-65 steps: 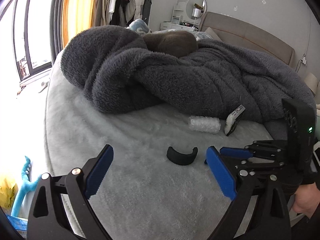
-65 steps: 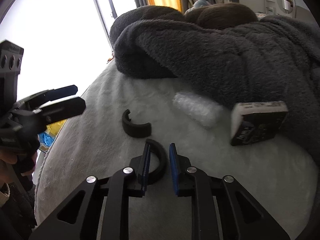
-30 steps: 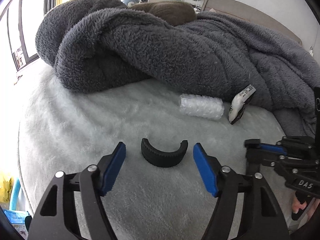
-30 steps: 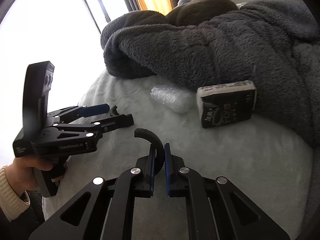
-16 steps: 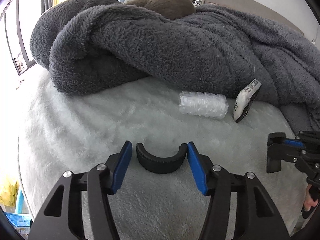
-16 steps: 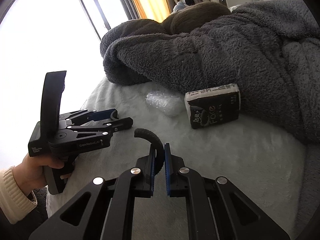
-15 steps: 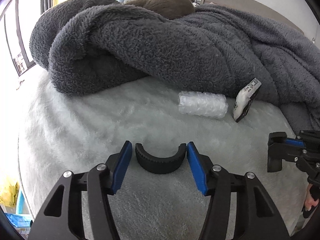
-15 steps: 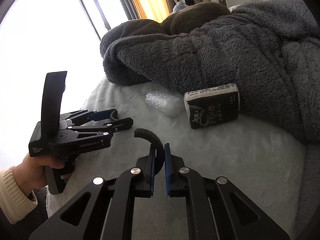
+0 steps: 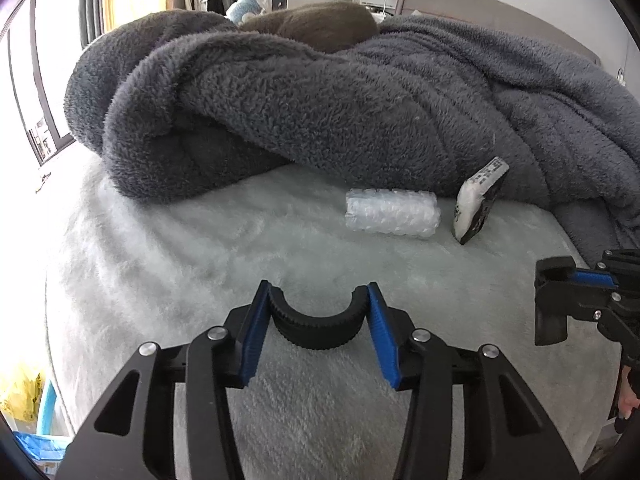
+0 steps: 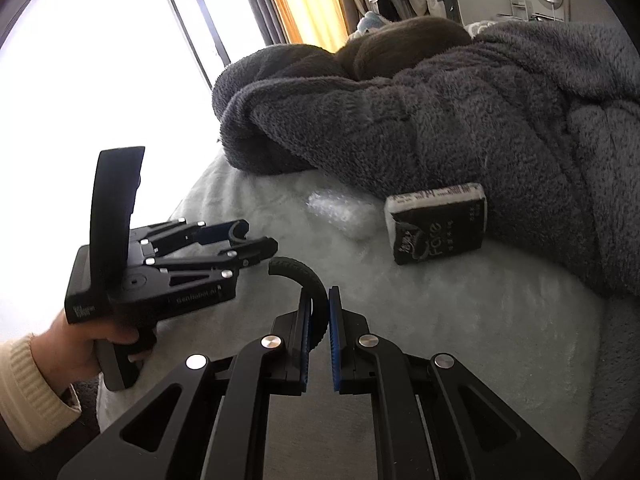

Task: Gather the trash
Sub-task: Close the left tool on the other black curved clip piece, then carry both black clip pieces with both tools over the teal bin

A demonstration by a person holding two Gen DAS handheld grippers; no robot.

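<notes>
From the left wrist view, the left tongs are closing in on a black ribbed half-ring lying on the pale fuzzy bed — both blue pads are pressing against the curved piece's two upturned ends, so it is sitting gripped between them with its open side facing away from the camera. Farther back, a roll of bubble wrap is lying on its side just in front of the heaped grey blanket, and a black-and-white packet is leaning tilted against the blanket's edge, just beside the roll. At the right edge the right tongs are showing side-on, nipped onto something dark. From the right wrist view, the right tongs are standing nearly closed, pinching one end of a second black half-ring that is arching up and over to the left, above the bed. The left tongs are reaching in from the left, held by a hand in a cream cuff, with the first half-ring peeking out at their tip. Beyond them the bubble wrap is looking blurred — the packet is resting to its right, propped against the blanket.
</notes>
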